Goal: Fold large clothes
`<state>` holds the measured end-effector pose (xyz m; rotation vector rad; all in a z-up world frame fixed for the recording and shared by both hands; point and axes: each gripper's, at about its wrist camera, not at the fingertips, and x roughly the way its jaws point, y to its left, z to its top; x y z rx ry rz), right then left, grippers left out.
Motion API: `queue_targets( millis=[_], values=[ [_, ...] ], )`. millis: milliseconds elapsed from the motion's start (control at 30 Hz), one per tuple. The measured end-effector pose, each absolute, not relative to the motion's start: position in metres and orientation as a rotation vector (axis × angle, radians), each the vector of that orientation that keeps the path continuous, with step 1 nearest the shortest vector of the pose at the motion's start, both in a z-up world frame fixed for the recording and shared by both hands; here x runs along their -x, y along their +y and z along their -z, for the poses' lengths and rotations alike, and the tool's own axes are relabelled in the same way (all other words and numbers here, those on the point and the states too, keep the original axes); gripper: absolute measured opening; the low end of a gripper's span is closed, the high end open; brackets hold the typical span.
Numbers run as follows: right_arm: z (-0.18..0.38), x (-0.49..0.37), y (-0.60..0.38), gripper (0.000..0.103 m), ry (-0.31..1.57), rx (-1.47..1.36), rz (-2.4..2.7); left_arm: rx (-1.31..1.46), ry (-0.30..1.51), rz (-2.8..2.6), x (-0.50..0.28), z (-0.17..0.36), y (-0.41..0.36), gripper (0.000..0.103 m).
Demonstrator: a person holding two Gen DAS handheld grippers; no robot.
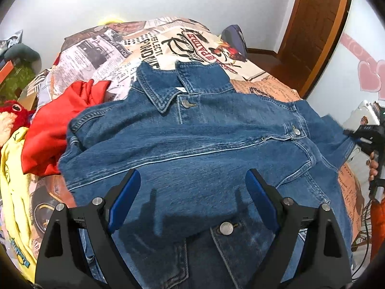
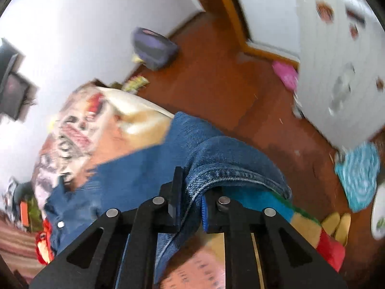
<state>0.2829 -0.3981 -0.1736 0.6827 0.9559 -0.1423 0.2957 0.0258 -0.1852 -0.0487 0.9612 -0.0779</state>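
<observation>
A blue denim jacket (image 1: 192,139) lies spread front-up on the bed, collar toward the far wall. My left gripper (image 1: 193,180) hovers over its lower front, jaws wide open, nothing between the blue pads. My right gripper (image 2: 190,192) is shut on a fold of the denim jacket (image 2: 216,166), a sleeve or side edge lifted off the bed at the jacket's right. In the left wrist view the right gripper (image 1: 368,139) shows at the far right edge, a person's hand on it.
The bed (image 1: 149,45) has a newspaper-print cover. A red garment (image 1: 60,125) and a yellow one (image 1: 14,173) lie left of the jacket. A wooden door (image 1: 312,29) stands at the back right. On the brown floor (image 2: 216,77) lie a purple bag (image 2: 154,48) and a teal mat (image 2: 358,173).
</observation>
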Motion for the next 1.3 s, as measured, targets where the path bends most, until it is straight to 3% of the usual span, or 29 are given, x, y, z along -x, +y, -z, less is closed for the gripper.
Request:
queue_targets(
  millis=[200, 367, 833, 933, 1100, 1300],
  values=[
    [0.100, -0.284, -0.338, 0.009, 0.830, -0.558, -0.035, 0.065, 0.935, 0.072, -0.283, 0.174, 0.036, 0.089],
    [0.081, -0.284, -0.275, 0.009, 0.815, -0.499, -0.203, 0.070, 0.916, 0.077, -0.272, 0.167, 0.042, 0.089],
    [0.171, -0.276, -0.158, 0.014, 1.156, -0.249, -0.363, 0.089, 0.938, 0.062, -0.254, 0.176, 0.060, 0.089],
    [0.176, -0.273, -0.164, 0.018, 1.223, -0.296, -0.390, 0.096, 0.948, 0.060, -0.254, 0.180, 0.061, 0.089],
    [0.164, -0.262, -0.206, 0.045, 1.205, -0.459, -0.421, 0.101, 0.963, 0.062, -0.257, 0.187, 0.060, 0.089],
    [0.163, -0.269, -0.264, 0.051, 1.135, -0.578, -0.262, 0.103, 0.980, 0.073, -0.264, 0.194, 0.052, 0.089]
  ],
)
